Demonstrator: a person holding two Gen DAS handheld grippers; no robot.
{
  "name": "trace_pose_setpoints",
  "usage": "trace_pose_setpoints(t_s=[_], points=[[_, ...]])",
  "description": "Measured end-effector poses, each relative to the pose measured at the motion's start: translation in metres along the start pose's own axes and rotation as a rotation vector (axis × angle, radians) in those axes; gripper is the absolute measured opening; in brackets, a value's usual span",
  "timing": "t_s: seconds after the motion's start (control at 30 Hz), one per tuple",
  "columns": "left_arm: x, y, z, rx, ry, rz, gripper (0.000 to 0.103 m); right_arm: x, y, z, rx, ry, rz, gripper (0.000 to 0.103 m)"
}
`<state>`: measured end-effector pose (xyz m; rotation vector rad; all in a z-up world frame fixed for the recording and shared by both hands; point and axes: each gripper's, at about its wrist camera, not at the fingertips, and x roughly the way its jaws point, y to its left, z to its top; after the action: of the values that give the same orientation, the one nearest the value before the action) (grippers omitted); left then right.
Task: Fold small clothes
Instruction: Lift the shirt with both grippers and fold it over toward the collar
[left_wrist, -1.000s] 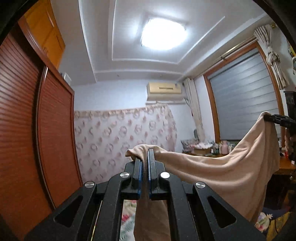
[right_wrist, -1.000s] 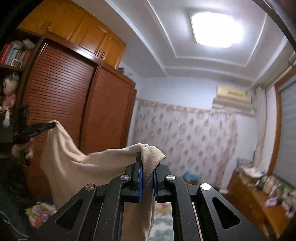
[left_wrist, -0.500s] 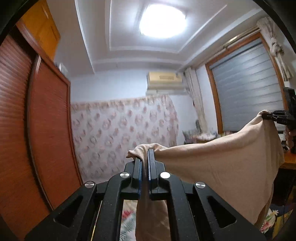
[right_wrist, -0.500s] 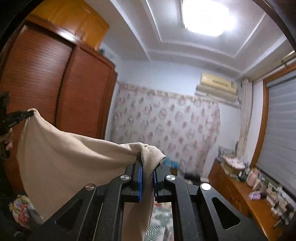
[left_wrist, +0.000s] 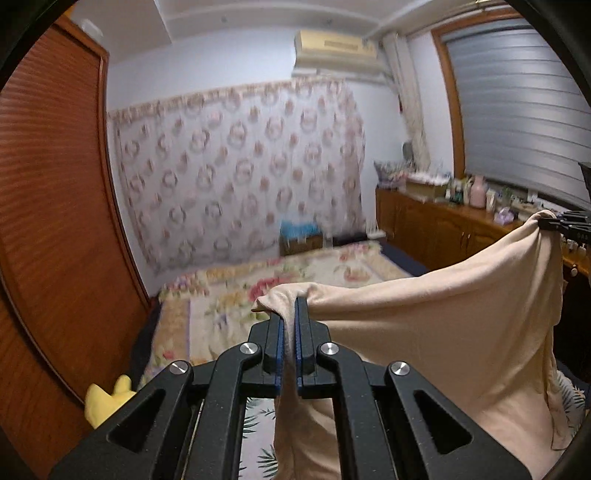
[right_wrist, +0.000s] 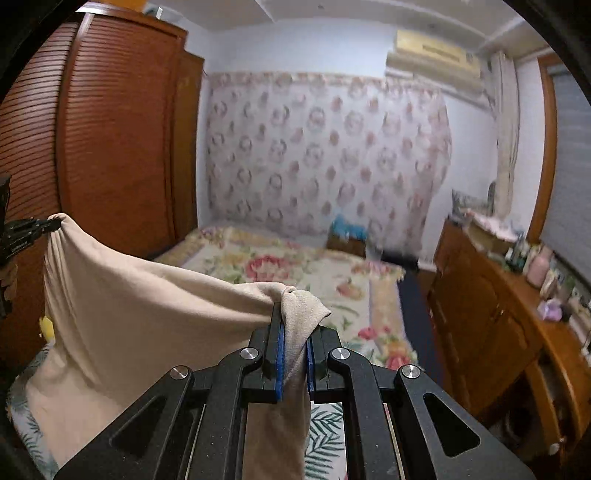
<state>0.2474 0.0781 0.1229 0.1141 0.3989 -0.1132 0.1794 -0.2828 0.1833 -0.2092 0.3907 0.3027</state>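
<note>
A beige cloth garment hangs in the air, stretched between my two grippers above a bed. My left gripper is shut on one corner, with cloth bunched over its tips and trailing down between the fingers. My right gripper is shut on the other corner of the same beige garment. In the left wrist view the right gripper shows at the far right edge, pinching the cloth. In the right wrist view the left gripper shows at the far left edge. The garment's lower edge hangs out of sight.
A bed with a floral cover lies below and ahead. A wooden wardrobe stands on the left. A wooden sideboard crowded with small items runs along the right. A floral curtain covers the far wall. A yellow soft toy lies low left.
Both grippers have tilted downward and sunk with the cloth still stretched between them. The ceiling light has left the views, and the bed and sideboard have come in.
</note>
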Motion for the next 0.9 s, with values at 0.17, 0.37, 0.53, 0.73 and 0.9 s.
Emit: trace_pose_setpoints(t_s=[0.17,0.37,0.53,0.73,0.9], points=[[0.063,-0.001,-0.016,0.001,0.104,-0.009,0.005,0.062,-0.021,0.026,0.009,0.092,0.006,0.009],[0.113,-0.002,-0.035,-0.004,0.184,-0.027,0.005,0.116,-0.042,0.032,0.035,0.189,0.001,0.009],[0.142,-0.007,-0.045,0.003,0.231,-0.024,0.005,0.14,-0.044,0.035,0.061,0.241,0.001,0.009],[0.157,-0.007,-0.05,0.005,0.254,-0.021,0.005,0.14,-0.038,0.041,0.059,0.245,-0.007,0.009],[0.167,-0.009,-0.051,0.007,0.283,-0.033,0.014,0.126,-0.035,0.049,0.07,0.263,-0.012,0.019]])
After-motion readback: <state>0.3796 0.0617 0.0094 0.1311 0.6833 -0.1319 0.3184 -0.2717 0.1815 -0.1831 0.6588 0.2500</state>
